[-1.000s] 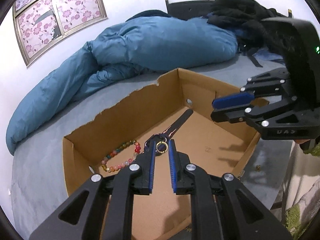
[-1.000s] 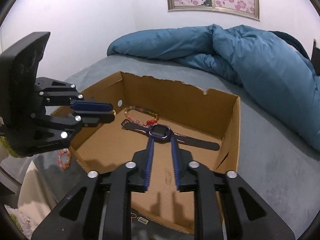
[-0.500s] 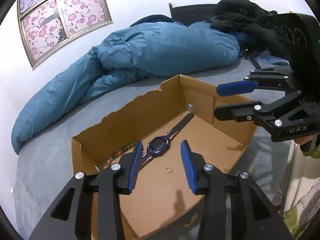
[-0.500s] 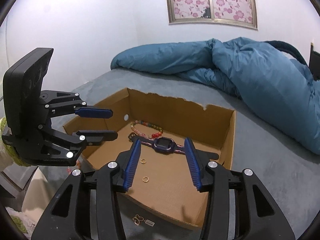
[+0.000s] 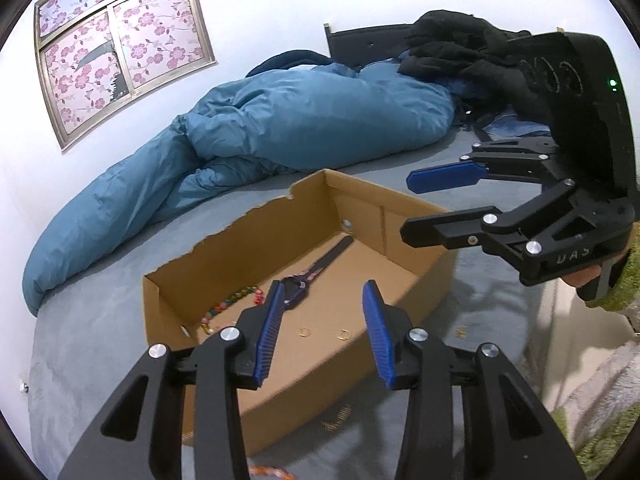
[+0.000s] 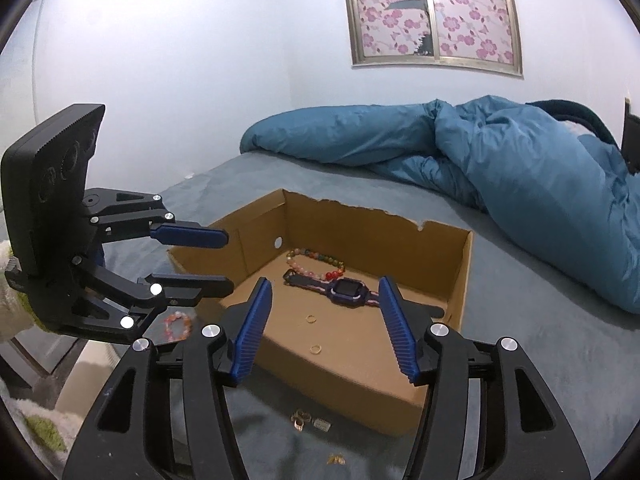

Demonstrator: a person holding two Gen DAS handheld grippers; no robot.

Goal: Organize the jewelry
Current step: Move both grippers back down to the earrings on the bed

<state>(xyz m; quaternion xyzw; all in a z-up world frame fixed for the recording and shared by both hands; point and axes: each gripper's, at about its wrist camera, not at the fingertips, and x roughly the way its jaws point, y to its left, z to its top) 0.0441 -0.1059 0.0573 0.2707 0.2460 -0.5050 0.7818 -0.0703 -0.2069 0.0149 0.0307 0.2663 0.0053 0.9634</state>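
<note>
An open cardboard box (image 5: pixel 240 236) (image 6: pixel 360 224) sits on the grey bed. Inside lie a purple watch (image 5: pixel 296 286) (image 6: pixel 346 290), a coloured bead bracelet (image 5: pixel 232 304) (image 6: pixel 316 260) and two gold rings (image 5: pixel 305 331) (image 6: pixel 315 348). My left gripper (image 5: pixel 322 300) (image 6: pixel 227 260) hovers open above the box's near edge, with nothing between its fingers. My right gripper (image 6: pixel 325 292) (image 5: pixel 408 208) hangs above the opposite near corner. Its jaws are opening and hold nothing.
A pink bead bracelet (image 6: pixel 178 326) lies on the bed outside the box. Small gold pieces (image 6: pixel 302 420) lie in front of the box. A blue duvet (image 5: pixel 300 128) is piled behind the box, with dark clothes (image 5: pixel 460 48) at the headboard.
Both grippers opened and drew back and up from the box floor. The gold ring seen at the left fingertips now lies loose in the box beside a second ring.
</note>
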